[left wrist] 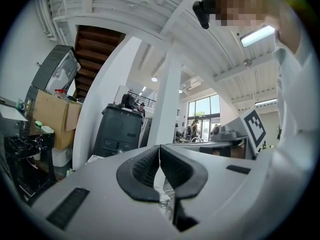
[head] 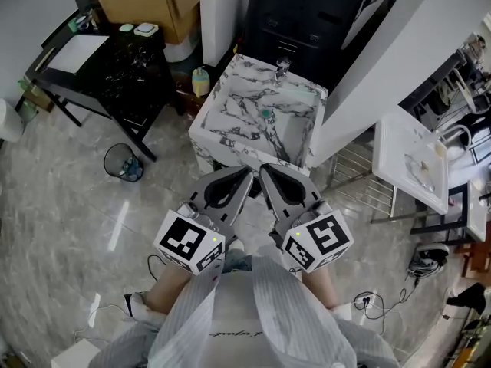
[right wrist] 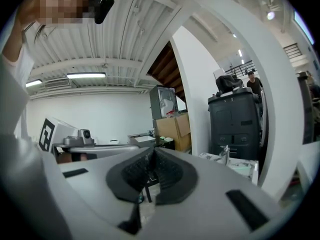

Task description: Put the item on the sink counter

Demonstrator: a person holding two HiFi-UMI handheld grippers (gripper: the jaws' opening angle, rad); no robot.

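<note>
Head view: left gripper (head: 244, 178) and right gripper (head: 266, 176) sit side by side at lower centre, close to the person's chest, with their tips toward the marble sink (head: 230, 113) at frame centre. A small teal item (head: 266, 114) lies on the sink's top surface, below the tap (head: 282, 69) and well apart from both grippers. Whether it rests on flat counter or in the basin cannot be told.

Left gripper view: the jaws of the left gripper (left wrist: 159, 150) meet at the tips with nothing between the pads. A cardboard box (left wrist: 50, 119) shows at left.

Right gripper view: the jaws of the right gripper (right wrist: 151, 155) are closed together and empty. The sink (right wrist: 240, 168) and tap (right wrist: 225, 154) show at right, beyond the jaws.

Judgement: if the teal item is the one meant, the placing looks done, since the item is down and neither gripper holds anything. Little seems left beyond standing clear of the sink.
</note>
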